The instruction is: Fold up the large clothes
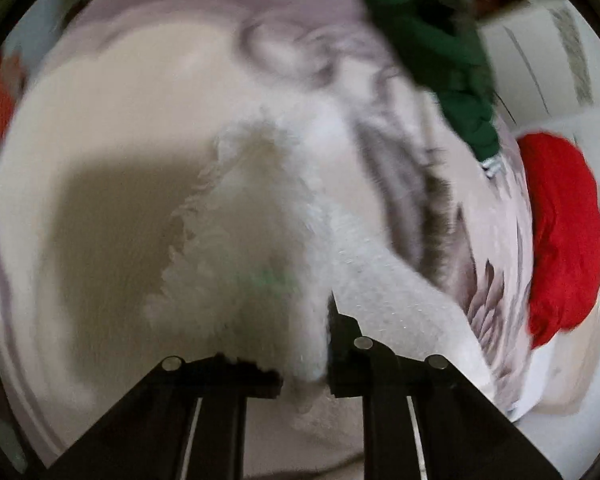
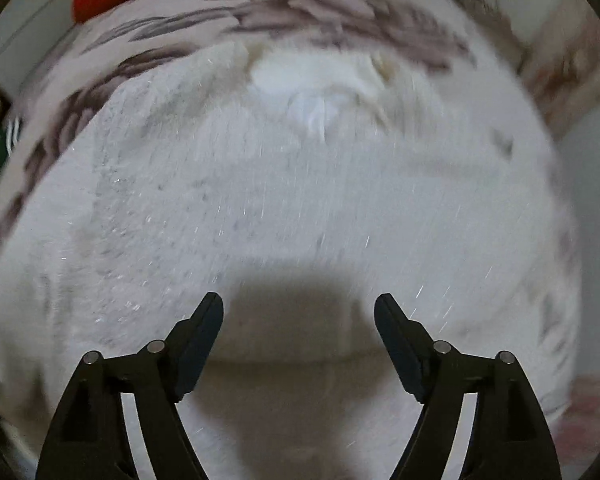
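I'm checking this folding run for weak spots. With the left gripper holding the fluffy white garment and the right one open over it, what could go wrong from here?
The left gripper pinches only a thin edge of the white garment, so the fleece might slip out when pulled. The right gripper hovers open, leaving the other side unsupported, so the fold could skew. The green garment and red garment lie close by and could get dragged along.
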`<state>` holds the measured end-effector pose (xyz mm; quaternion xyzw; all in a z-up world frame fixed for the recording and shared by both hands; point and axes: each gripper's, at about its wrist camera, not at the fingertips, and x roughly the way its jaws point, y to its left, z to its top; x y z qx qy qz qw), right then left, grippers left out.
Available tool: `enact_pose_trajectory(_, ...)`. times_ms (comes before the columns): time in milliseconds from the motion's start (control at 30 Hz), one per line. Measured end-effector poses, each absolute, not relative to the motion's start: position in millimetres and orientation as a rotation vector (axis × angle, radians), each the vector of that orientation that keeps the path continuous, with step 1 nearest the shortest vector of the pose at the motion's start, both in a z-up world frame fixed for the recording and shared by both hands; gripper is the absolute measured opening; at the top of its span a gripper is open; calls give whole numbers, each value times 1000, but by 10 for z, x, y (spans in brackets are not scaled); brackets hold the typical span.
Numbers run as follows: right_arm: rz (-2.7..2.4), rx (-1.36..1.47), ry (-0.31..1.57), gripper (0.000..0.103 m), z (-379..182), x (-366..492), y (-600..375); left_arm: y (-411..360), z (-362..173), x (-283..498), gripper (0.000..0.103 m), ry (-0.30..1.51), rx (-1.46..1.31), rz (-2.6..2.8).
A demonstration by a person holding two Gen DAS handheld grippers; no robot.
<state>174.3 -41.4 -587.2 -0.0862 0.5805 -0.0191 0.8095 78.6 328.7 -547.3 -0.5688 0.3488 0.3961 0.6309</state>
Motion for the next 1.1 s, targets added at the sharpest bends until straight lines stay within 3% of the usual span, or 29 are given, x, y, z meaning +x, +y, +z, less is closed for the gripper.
enact_pose_trajectory(100,-43,-303,1233,83,-5996,1477,-228,3409,-5125,1126,12,842,-1038,884)
enact_pose_trajectory(333,-39,-283,1300,83,-6007,1586,24,3064,-4387,2051,11,875,-549,741)
enact_pose_trajectory(633,-79,60,1332,83,-5798,715,-981,1418,-3753,3166,10,875,-171,386)
enact_pose_trajectory(900,-259,259,1340,83,-5754,-510,-2782,-972,-4071,3717,10,987,23,-3)
enact_pose_trajectory(1100,-303,409,1360,83,-5945,-1248,-3602,-1893,-4679,3919,15,1165,121,-68)
